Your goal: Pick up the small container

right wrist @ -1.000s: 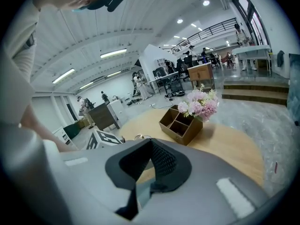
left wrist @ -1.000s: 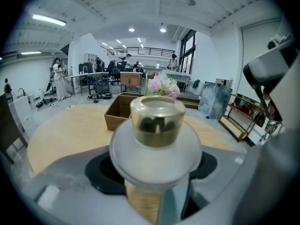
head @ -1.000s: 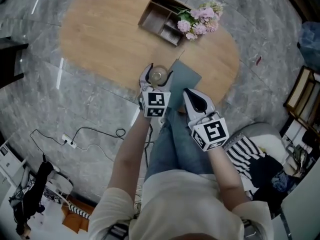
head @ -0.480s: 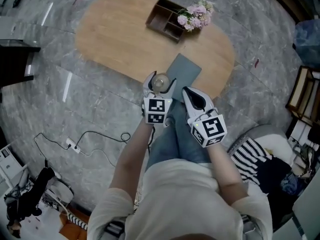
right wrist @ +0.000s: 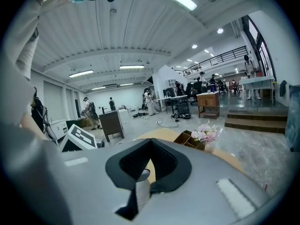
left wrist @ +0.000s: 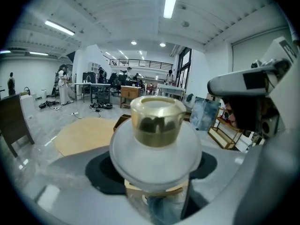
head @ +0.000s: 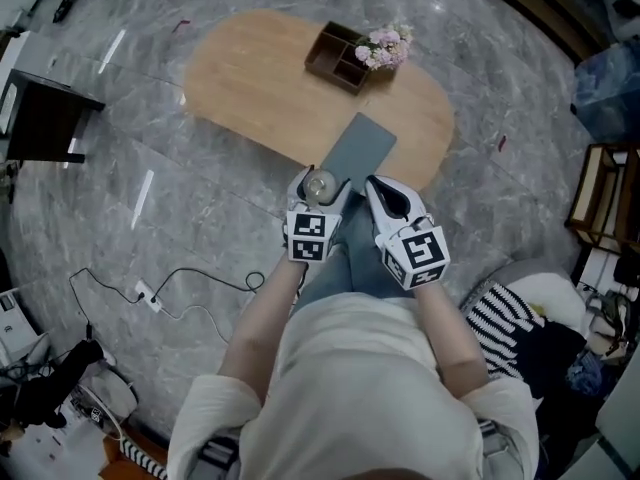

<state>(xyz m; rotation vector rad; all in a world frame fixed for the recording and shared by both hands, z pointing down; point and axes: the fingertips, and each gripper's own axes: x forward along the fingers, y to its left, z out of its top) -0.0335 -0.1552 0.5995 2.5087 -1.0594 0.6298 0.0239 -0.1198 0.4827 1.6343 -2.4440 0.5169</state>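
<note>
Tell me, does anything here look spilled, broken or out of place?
Nothing stands out. The small container sits upright with its lid on, clamped in the left gripper. On the table, the flowers look tidy and nothing is spilled.

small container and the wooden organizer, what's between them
In the head view, a grey mat and then bare tabletop lie between the small container and the wooden organizer.
</note>
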